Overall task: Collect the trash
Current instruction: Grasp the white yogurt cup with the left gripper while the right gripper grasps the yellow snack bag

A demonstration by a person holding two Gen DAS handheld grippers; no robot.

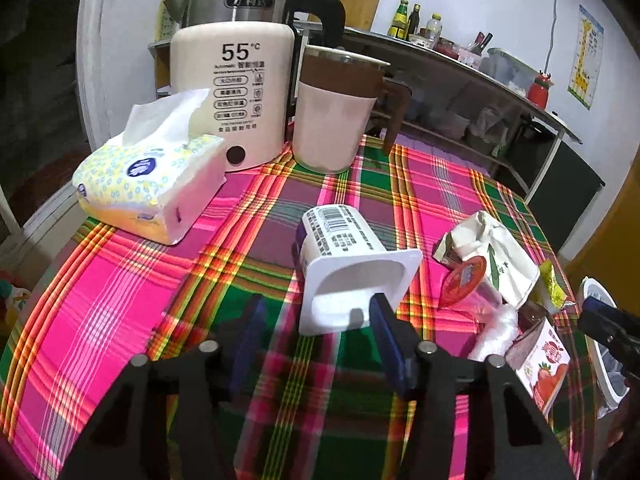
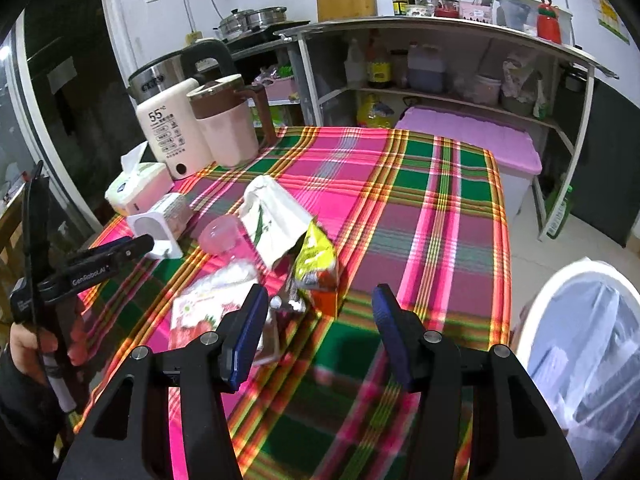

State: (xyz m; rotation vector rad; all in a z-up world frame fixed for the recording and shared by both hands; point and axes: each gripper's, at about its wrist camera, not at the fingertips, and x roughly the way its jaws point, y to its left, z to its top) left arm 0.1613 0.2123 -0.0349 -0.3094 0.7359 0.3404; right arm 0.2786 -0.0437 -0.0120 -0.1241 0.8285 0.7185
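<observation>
Our left gripper (image 1: 316,332) is hanging wide open, holding nothing, its right finger poking into the tipped yogurt cup (image 1: 348,264) just ahead. We're risking shoving it into the tissue pack (image 1: 152,184) if we're closing off-centre. Right gripper (image 2: 320,320) is empty too.

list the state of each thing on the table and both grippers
yogurt cup: on its side, empty, mouth toward the left gripper
tissue pack: open, a tissue sticking up
kettle: upright, lid shut
jug: upright
paper bag: crumpled, lying flat
yellow wrapper: crumpled
strawberry carton: lying flat
bin: lined, beside the table
left hand-held gripper: open, holding nothing
right hand-held gripper: open, holding nothing
</observation>
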